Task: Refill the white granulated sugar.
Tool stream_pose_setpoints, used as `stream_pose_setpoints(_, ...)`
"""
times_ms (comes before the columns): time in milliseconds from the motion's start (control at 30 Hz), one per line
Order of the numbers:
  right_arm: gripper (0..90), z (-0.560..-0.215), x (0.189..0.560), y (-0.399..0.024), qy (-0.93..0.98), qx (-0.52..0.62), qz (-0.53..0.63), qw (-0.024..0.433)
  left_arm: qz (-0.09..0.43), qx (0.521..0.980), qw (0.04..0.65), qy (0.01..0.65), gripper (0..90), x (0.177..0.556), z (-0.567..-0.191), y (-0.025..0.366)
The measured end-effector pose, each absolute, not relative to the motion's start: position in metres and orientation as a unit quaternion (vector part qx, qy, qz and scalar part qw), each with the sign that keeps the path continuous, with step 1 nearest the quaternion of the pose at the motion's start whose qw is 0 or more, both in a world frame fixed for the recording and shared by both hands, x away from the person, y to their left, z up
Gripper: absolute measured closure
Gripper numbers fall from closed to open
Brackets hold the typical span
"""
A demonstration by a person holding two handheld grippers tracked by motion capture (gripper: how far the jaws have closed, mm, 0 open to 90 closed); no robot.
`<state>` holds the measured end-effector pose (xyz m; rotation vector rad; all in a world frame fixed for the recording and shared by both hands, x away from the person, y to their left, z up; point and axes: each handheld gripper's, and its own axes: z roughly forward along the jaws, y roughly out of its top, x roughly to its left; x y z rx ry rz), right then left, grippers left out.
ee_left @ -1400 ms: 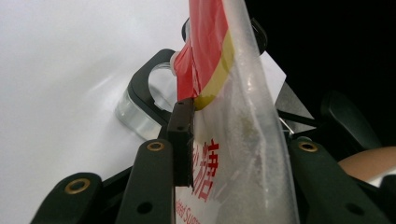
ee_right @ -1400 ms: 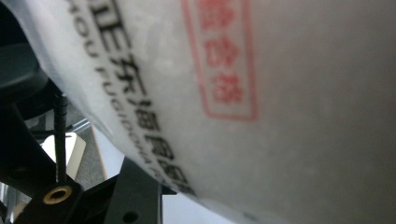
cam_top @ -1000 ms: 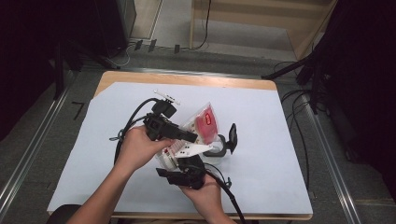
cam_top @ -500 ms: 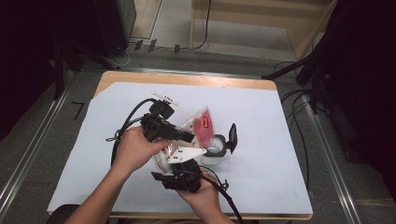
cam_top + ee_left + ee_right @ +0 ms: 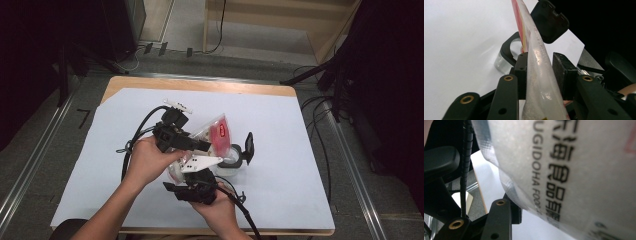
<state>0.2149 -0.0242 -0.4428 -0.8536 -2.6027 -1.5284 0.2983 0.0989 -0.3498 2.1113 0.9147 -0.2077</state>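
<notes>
Pouring step: both hand-held grippers, left [image 5: 540, 72] and right [image 5: 196, 176], clamp the snack bag [image 5: 216, 131] above the open jar [image 5: 231, 156]; next, presumably tilt its mouth jarward.

On the table [image 5: 280, 125], near its middle, the bag [image 5: 218, 131] is held up between the left gripper [image 5: 202, 146] on its left and the right gripper [image 5: 195, 175] on its near side. Just right of the bag and below it stands the jar [image 5: 231, 159] on the table. The jar's open lid [image 5: 248, 147] stands up at the jar's right.
</notes>
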Motion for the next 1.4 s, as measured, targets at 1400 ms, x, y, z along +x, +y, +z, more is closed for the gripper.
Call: stream_pose_setpoints(1400, 62.3, -0.4356, 0.2195, -0.0283, -0.817, -0.291, -0.497, 0.021, -0.071, 0.837, 0.398, 0.368, 61.2, 0.2969, -0.3422, 0.0968)
